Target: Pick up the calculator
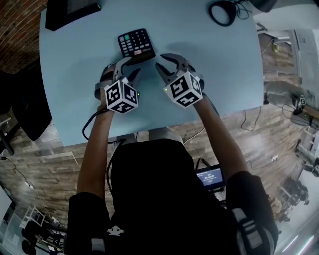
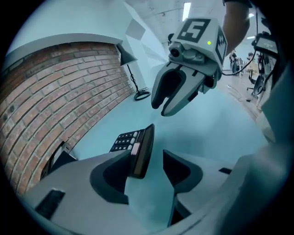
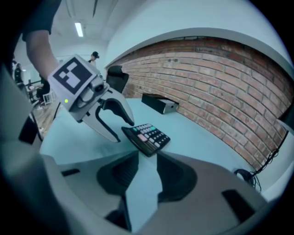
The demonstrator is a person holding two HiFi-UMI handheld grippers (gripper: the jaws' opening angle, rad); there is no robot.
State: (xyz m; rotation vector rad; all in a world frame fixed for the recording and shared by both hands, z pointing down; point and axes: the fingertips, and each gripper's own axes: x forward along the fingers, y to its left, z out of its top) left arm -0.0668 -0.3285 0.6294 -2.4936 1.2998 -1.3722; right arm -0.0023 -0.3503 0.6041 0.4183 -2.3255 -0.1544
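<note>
A person's black hooded top (image 1: 149,199) fills the bottom of the head view, and two bare forearms reach forward from it over a pale blue tabletop (image 1: 70,84). A flat black calculator (image 1: 135,44) with pale keys, one green key and one pink key lies face up on that top, its dark display strip on the side towards the person.

The left gripper (image 1: 132,66), a grey two-jaw tool with a black-and-white marker cube, sits just on the person's side of the calculator, by its near left corner. Its own view shows the jaws (image 2: 148,156) wide apart with nothing clamped. The calculator's near edge (image 2: 138,147) appears in the gap beyond the tips, close to the left one; whether it touches cannot be told.

The right gripper (image 1: 160,60), of the same make, sits by the calculator's near right corner. In its own view the jaws (image 3: 147,156) are spread and empty, and the calculator (image 3: 147,137) lies just beyond the tips with the left gripper (image 3: 123,131) on its other side.

Beyond the calculator to the left rests a dark flat box (image 1: 70,10), and well off to the far right a black ring with a cable (image 1: 223,12). A red brick wall (image 3: 206,82) stands past the calculator
</note>
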